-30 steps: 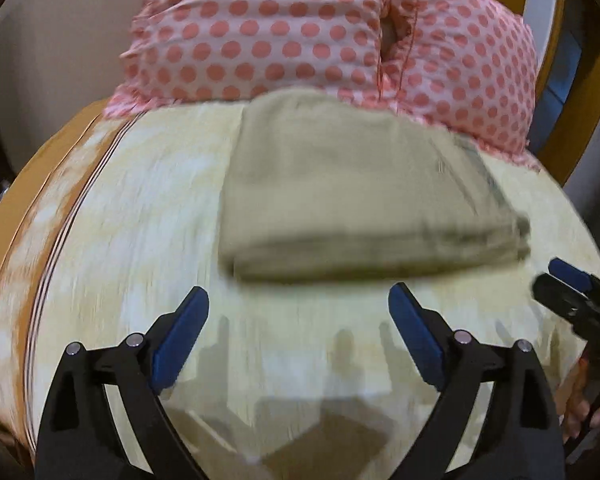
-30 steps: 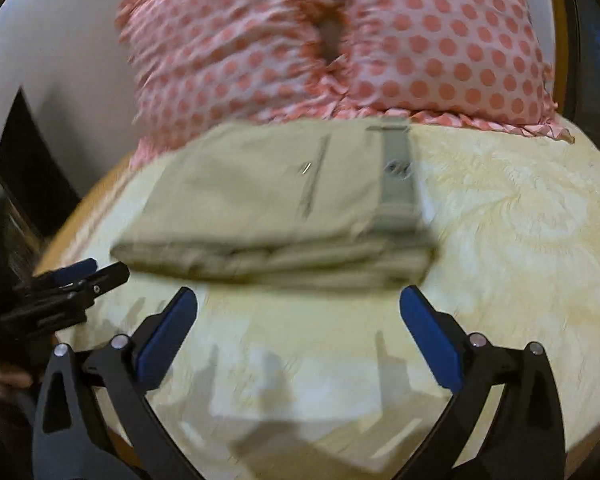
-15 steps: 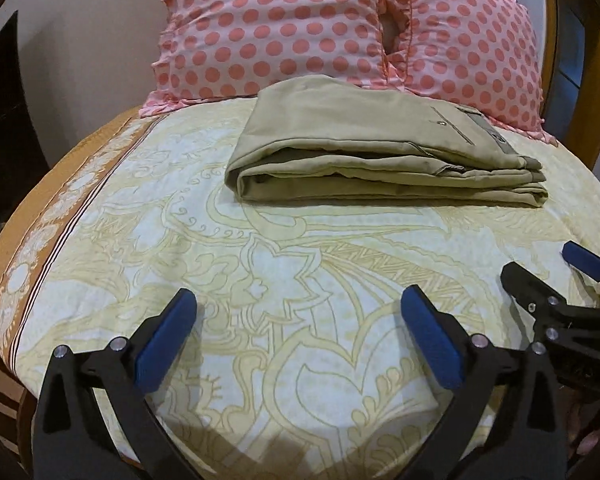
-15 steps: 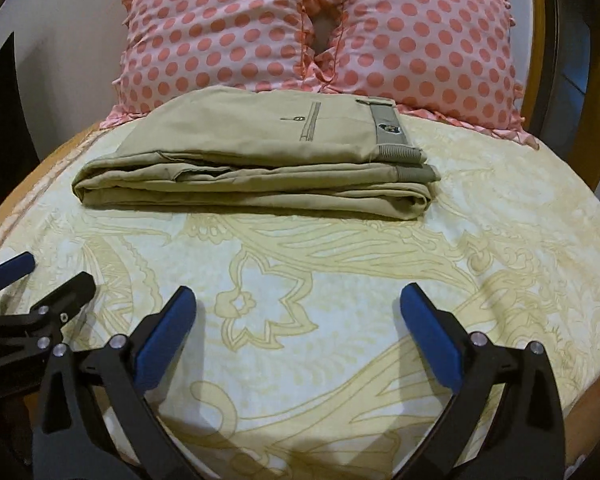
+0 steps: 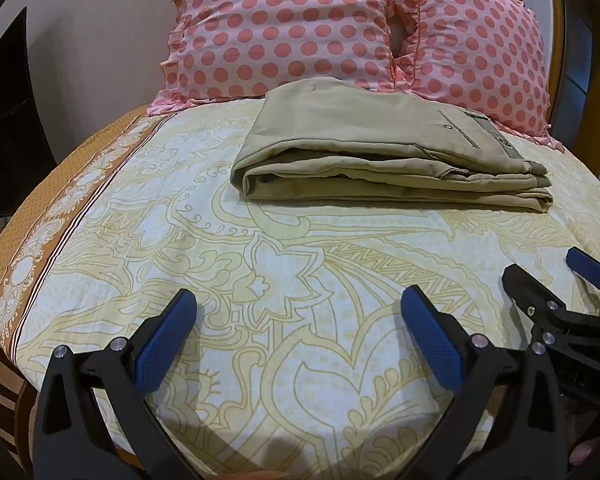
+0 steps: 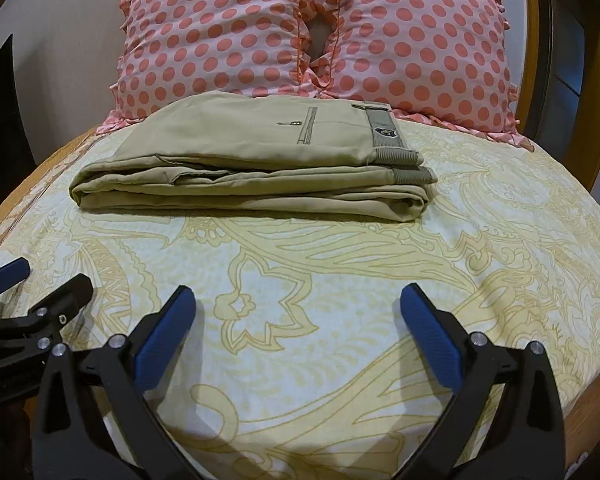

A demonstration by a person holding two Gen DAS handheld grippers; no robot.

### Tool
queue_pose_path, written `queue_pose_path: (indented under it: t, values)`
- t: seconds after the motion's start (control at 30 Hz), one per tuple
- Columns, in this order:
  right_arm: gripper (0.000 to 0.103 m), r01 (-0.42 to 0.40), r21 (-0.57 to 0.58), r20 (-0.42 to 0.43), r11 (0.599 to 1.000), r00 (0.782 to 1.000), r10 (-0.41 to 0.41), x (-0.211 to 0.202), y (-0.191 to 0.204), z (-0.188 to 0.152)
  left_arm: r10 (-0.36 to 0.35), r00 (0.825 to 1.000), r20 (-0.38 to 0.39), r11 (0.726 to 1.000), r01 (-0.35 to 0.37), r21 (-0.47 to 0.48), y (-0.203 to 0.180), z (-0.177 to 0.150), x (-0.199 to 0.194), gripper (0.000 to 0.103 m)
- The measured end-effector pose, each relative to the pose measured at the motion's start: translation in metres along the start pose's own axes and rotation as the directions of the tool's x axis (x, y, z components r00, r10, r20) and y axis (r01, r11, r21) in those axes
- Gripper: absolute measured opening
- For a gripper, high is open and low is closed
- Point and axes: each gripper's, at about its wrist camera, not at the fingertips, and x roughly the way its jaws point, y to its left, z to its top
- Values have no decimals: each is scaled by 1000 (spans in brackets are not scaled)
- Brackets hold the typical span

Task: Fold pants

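While the khaki pants [image 6: 252, 160] lay folded on the bed [image 6: 340, 280] near the polka-dot pillows [image 6: 312, 36], both tongs, left [image 5: 300, 340] and right [image 6: 296, 336], hovered open and empty; folding seemed finished, so nothing but retreat remained.

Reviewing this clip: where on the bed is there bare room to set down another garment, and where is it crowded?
Free: the wide stretch of bedsheet between the folded pants and both open hand-held grippers, left and right. Also free: sheet on either side of the pants. Crowded: the head of the bed, where the pants lie close against the polka-dot pillows.
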Motion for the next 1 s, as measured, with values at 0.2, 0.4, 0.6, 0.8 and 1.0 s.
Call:
queue_pose_path:
  t: [0.2,0.4,0.6,0.8,1.0]
  values:
    - [101,3,1,8,1000,1000,-3,-1,0,0,1,1000,8,1000,-1,-2,0,0,0,102]
    - [101,3,1,10,1000,1000,-3,-1,-1,-1,0,1000,9,1000,0,-1,1,0,0,102]
    - [101,2,1,12,1000,1000,-2,-2,-2,0,1,1000,9,1000,-1,-1,0,-1,0,102]
    - [101,6,5,19,1000,1000,-6,-2,-3,0,2,1000,13,1000,-2,-3,1,0,0,102]
    - [101,9,9,23,1000,1000,-9,-2,-3,1,2,1000,18,1000,-2,-5,1,1,0,102]
